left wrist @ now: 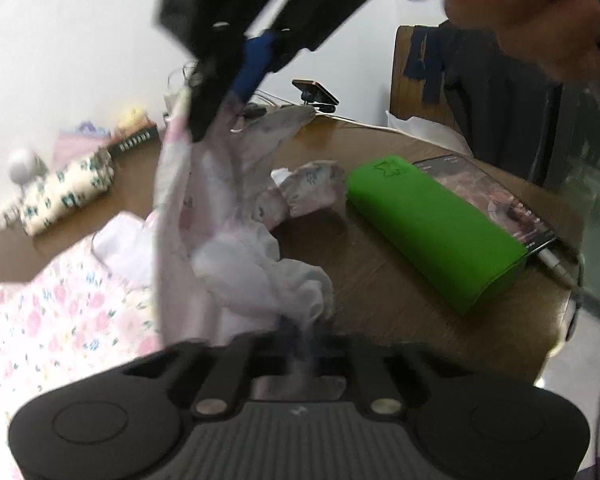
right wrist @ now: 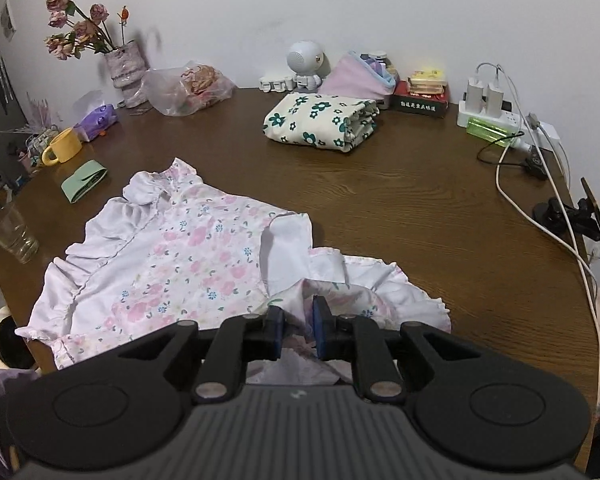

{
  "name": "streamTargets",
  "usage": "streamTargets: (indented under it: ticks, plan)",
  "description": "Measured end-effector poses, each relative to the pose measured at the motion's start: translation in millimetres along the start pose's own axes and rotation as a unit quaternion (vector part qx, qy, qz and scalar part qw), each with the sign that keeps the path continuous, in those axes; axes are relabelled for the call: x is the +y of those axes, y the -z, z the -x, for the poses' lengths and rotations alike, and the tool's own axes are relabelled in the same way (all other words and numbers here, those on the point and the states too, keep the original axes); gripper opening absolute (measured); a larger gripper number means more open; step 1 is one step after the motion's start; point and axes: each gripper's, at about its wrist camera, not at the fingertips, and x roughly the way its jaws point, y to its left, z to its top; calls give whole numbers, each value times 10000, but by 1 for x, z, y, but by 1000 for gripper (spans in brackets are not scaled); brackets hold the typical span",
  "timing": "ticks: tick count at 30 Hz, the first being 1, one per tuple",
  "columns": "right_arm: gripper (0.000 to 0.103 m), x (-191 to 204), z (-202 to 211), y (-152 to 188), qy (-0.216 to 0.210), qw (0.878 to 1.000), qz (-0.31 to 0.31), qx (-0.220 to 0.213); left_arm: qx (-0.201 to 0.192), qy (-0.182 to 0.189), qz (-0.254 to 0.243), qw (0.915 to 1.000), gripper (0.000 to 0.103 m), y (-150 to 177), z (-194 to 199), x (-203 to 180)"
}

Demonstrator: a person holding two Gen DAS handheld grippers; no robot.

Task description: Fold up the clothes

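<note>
Pinching the dress hem near the tabletop front edge, my right gripper jaws are lifting it for folding; left gripper jaws I cannot tell.

Against the wall stand a vase of dried roses, a clear plastic bag, a white robot figurine and a power strip with chargers. A yellow mug and an empty glass sit near the brown table's left edge. A green case lies beside a phone.
</note>
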Motion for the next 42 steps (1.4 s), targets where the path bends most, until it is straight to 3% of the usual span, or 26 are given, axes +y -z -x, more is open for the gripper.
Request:
streamTargets:
  ticks: [3, 5, 9, 11, 13, 14, 16, 17, 18, 20, 22, 24, 26, 28, 29, 30, 35, 38, 42]
  plan:
    - [14, -6, -6, 4, 170, 9998, 5, 128, -466, 1131, 384, 9918, 5, 12, 35, 36]
    - [15, -11, -13, 8, 306, 9992, 2, 264, -654, 1460, 476, 9860, 5, 24, 53, 59]
    - [20, -19, -29, 19, 606, 9965, 74, 569, -532, 1579, 768, 9830, 15, 50, 62, 91]
    - [24, -15, -38, 28, 904, 9936, 254, 635, -506, 1747, 1051, 9777, 21, 59, 65, 100]
    - [31, -11, -39, 35, 1170, 9904, 411, 603, -551, 1809, 1298, 9733, 36, 64, 69, 109]
    - [37, -8, -36, 37, 1278, 9893, 473, 530, -658, 1787, 1315, 9728, 38, 65, 76, 113]
    - [45, -4, -28, 40, 1492, 9862, 598, 383, -962, 1609, 1137, 9757, 51, 66, 97, 123]
    - [53, -1, -25, 42, 1599, 9844, 661, 310, -1130, 1348, 980, 9795, 57, 67, 110, 130]
    - [59, 2, -17, 43, 1607, 9837, 755, 273, -1251, 1035, 857, 9830, 75, 69, 122, 138]
    - [66, 9, 1, 48, 1486, 9840, 955, 240, -1106, 252, 808, 9903, 87, 74, 127, 152]
    - [69, 12, 18, 51, 1112, 9891, 956, 158, -668, -199, 942, 9931, 77, 78, 116, 169]
    - [69, 18, 25, 54, 816, 9929, 864, 49, -307, -273, 1205, 9919, 60, 84, 100, 181]
    - [67, 28, 20, 59, 634, 9957, 669, -85, -136, -339, 1294, 9909, 56, 93, 90, 185]
    - [59, 39, 15, 63, 451, 9976, 473, -219, -60, -565, 1334, 9894, 52, 106, 87, 186]
    - [46, 49, 2, 68, 423, 9982, 398, -168, -142, -662, 1278, 9895, 50, 111, 90, 186]
    - [39, 60, -14, 74, 490, 9979, 405, -84, -201, -770, 1230, 9892, 49, 116, 92, 186]
    - [33, 103, -79, 87, 671, 9964, 507, 55, -118, -1208, 1438, 9821, 50, 136, 115, 194]
    - [33, 113, -98, 72, 580, 9970, 490, -124, 14, -1502, 1657, 9747, 50, 142, 126, 203]
    - [35, 117, -134, 40, 514, 9964, 577, -362, 0, -1971, 2046, 9588, 48, 141, 123, 211]
